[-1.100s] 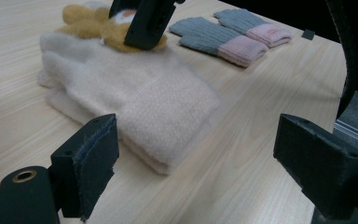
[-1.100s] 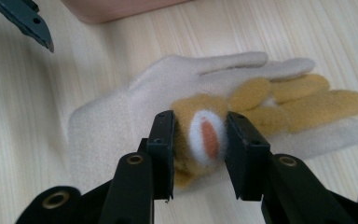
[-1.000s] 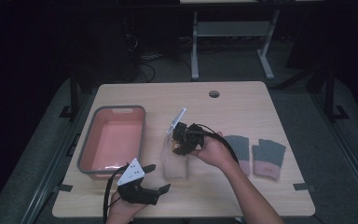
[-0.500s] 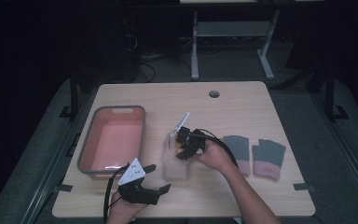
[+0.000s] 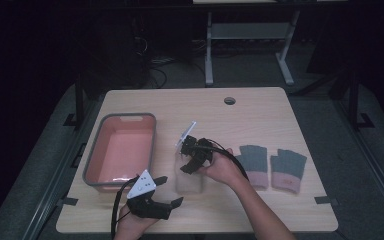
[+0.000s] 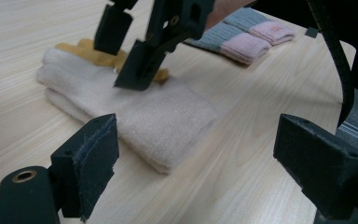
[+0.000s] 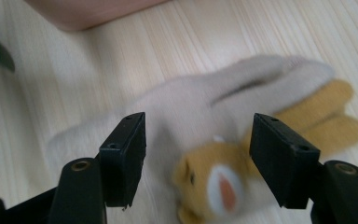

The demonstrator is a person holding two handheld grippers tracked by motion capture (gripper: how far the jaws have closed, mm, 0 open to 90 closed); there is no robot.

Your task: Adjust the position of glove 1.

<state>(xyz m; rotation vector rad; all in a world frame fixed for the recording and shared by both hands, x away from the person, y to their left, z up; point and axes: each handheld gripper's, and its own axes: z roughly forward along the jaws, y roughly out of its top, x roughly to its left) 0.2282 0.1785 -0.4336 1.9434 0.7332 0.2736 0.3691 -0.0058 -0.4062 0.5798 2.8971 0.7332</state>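
A beige glove with a yellow animal patch lies flat on the wooden table in front of centre. My right gripper hovers just over it, tips pointing down. Its jaws have just been opening and now stand wide, with the glove below and between them but not pinched. In the left gripper view the right gripper hangs close above the glove. My left gripper rests near the table's front edge, left of the glove, open and holding nothing.
A pink basin with a grey rim stands at the left of the table. Two grey gloves with pink cuffs lie side by side to the right. A round cable hole is at the back.
The right gripper's jaws have spread apart over the beige glove, which now lies loose on the table. The left gripper has not moved.
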